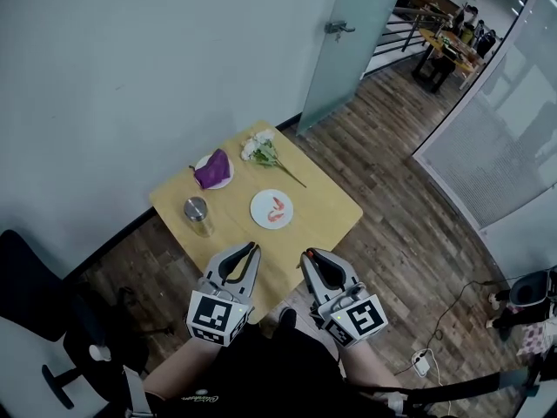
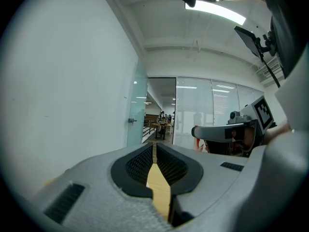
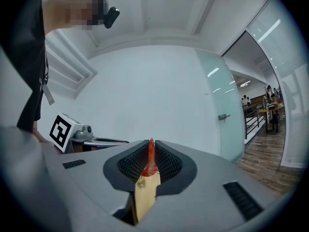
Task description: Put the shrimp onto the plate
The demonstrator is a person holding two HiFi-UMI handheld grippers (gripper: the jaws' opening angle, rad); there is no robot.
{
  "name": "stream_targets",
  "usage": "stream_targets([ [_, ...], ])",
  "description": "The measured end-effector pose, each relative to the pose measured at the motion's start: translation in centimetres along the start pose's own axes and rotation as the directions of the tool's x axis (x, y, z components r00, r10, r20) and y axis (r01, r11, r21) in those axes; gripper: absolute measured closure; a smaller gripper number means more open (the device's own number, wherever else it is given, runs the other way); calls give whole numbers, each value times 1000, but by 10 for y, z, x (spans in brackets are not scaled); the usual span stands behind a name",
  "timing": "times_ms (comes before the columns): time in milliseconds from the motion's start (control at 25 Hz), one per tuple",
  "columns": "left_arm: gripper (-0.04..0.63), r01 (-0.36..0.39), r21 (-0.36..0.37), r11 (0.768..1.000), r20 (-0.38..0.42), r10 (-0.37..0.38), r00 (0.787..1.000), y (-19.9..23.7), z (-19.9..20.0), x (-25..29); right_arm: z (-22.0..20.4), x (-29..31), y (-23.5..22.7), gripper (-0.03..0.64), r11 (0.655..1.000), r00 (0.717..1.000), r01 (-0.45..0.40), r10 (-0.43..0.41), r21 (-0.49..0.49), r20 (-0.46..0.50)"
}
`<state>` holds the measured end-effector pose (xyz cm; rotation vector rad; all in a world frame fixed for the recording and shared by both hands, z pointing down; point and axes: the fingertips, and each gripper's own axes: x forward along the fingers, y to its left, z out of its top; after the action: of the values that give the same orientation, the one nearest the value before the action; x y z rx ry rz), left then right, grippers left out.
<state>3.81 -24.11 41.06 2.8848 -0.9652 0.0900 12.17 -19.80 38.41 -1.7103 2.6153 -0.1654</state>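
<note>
Wood-plank floor (image 1: 392,172) across the room, pale wall (image 1: 130,59) from 9 to 12 o'clock, frosted glass door (image 1: 344,50) at 1 o'clock. Light wooden table (image 1: 322,212), square, set corner-on in the middle of the head view. Black chair (image 1: 26,294) off at 8 o'clock of the table, well apart from it.

Down at 6 o'clock, over the table's near corner, two hand-held grippers side by side, each with a marker cube at the back. Left hand-held gripper (image 1: 254,248): jaws pressed together, nothing between them, only table wood visible below the pads in its own view. Right hand-held gripper (image 1: 307,256): jaws closed on a red-orange shrimp (image 3: 150,159), pinched upright between the ribbed pads and reaching up to the jaw ends.

Round white plate (image 1: 258,212) near the table's centre, at 12 o'clock of the grippers and apart from both, with reddish pieces (image 1: 277,208) lying on it. Second plate (image 1: 205,158) at 10 o'clock of the first, carrying a purple item (image 1: 212,171). White flowers (image 1: 259,149) with a green stem, flat on the table at 12 o'clock of the white plate, near the far corner. Grey-lidded jar (image 1: 197,213), upright at 9 o'clock of the white plate, near the table's left edge.
</note>
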Motion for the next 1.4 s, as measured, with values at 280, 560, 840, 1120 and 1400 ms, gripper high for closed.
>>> stream_targets([
  [280,571,-43,13,999,-1,43,999,4,6,9,5,9,-6,580,998,998,-56,56,0,4],
  [560,571,-64,-7,998,-22,64,998,0,2,21,-1,14,-19,580,996,996,-89,89,8,-26],
  [840,571,-93,-30,995,-88,90,992,5,-23,36,-26,36,-34,580,991,984,-135,136,16,-113],
  [1120,571,-133,-66,989,-151,121,981,26,-54,51,-64,64,-44,580,982,961,-179,186,53,-205],
  [1400,571,-172,-104,980,-196,149,969,36,-80,66,-116,100,-71,580,974,925,-220,224,49,-307],
])
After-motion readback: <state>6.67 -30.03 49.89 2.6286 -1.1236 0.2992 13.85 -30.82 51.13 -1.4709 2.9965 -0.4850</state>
